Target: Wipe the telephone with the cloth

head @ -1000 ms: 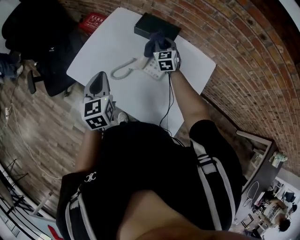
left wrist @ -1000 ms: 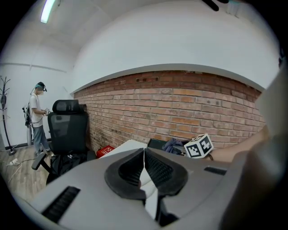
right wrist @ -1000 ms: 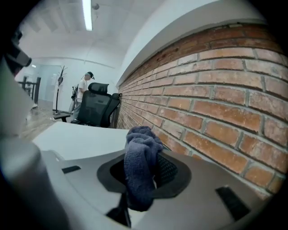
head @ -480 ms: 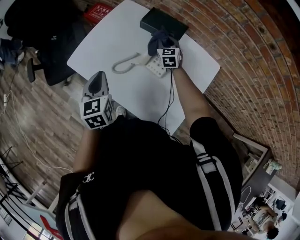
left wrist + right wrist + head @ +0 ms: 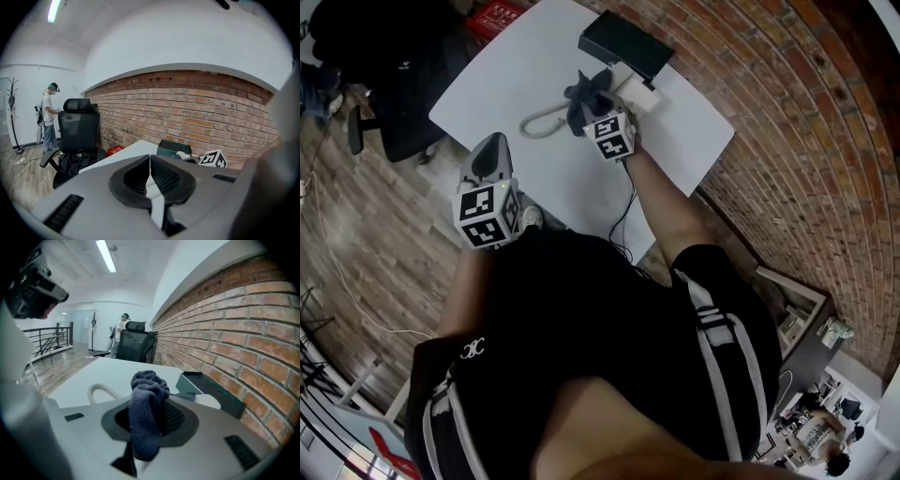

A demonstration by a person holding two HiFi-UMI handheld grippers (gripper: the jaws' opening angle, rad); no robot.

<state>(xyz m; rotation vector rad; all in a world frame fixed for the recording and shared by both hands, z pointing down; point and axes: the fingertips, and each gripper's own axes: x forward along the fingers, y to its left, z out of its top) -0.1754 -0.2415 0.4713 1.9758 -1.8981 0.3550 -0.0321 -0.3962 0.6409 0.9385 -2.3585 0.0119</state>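
Telephone [image 5: 637,97] on table [image 5: 511,70], before box [image 5: 625,45]

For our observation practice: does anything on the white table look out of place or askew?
The handset lies on the table, off the telephone base, left of it. Nothing else stands out; the cloth sits bunched in the right hand-held gripper.

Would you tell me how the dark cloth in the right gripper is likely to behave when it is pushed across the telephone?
The cloth bunches and droops over the right gripper, so it is probably soft and floppy. Its knit looks fuzzy, so it likely drags rather than slips.
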